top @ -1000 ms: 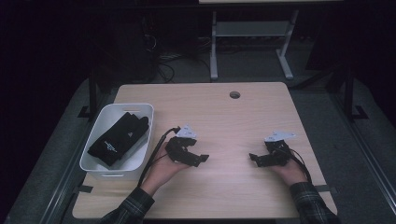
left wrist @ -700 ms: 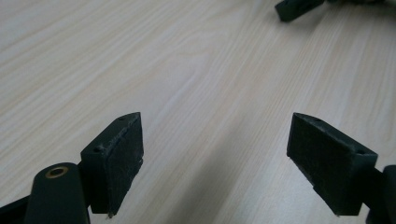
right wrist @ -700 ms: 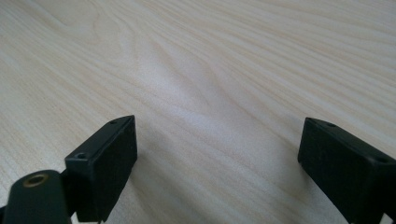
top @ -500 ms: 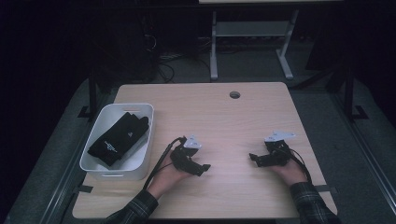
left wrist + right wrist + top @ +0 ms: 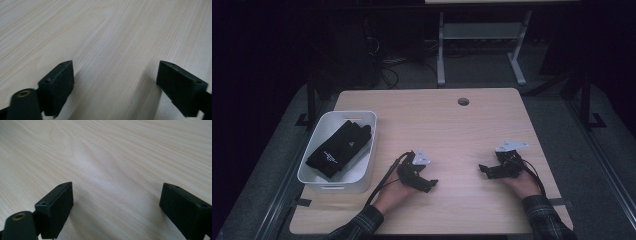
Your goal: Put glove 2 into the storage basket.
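Note:
My left gripper rests low over the wooden table, left of centre, held by a hand in a plaid sleeve. Its jaws have just been opening and stand wide apart in the left gripper view, with bare wood between them. My right gripper sits on the table's right side, pointing left. Its jaws are also spread in the right gripper view, with nothing between them.
A white bin stands at the table's left edge with a black folded glove-like cloth inside. A round cable hole lies at the far middle. Cables trail from both grippers toward the near edge.
My left gripper has sunk toward the tabletop and slid a little nearer the person. The right gripper has stayed put.

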Demonstrator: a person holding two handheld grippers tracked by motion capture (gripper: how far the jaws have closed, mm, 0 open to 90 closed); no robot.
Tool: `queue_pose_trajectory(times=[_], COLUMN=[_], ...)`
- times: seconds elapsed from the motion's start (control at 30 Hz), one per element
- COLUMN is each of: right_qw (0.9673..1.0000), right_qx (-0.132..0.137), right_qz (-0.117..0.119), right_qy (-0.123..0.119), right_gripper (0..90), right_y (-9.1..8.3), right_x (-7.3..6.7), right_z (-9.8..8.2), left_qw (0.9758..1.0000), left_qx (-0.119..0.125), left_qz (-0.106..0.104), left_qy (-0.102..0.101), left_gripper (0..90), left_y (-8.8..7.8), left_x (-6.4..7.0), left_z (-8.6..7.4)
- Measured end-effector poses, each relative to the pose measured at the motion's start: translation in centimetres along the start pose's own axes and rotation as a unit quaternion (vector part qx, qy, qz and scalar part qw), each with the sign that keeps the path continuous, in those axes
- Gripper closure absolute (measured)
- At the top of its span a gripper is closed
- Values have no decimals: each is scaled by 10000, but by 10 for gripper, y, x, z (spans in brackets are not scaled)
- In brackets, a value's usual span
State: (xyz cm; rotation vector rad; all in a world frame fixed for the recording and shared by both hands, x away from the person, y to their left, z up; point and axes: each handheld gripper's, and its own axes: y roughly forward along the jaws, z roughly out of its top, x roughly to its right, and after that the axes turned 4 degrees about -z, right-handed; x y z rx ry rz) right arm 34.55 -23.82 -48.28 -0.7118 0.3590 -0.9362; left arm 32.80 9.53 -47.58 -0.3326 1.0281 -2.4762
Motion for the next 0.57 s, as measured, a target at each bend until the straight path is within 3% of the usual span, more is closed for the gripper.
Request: queue_pose_trajectory(times=[0.07,0.57], right_qw=[10000,10000], right_qx=[-1,0], right_qz=[0,4], right_qy=[3,38], right_gripper=[116,116], right_y=[0,0], right_x=[0,-1], right_z=[0,0], left_qw=[9998,9998], left_qx=[161,156], left_qz=[-49,-88], left_qy=[51,92], left_gripper=[123,124], left_y=[1,1], left_x=[-1,-2], left_z=[-3,-3])
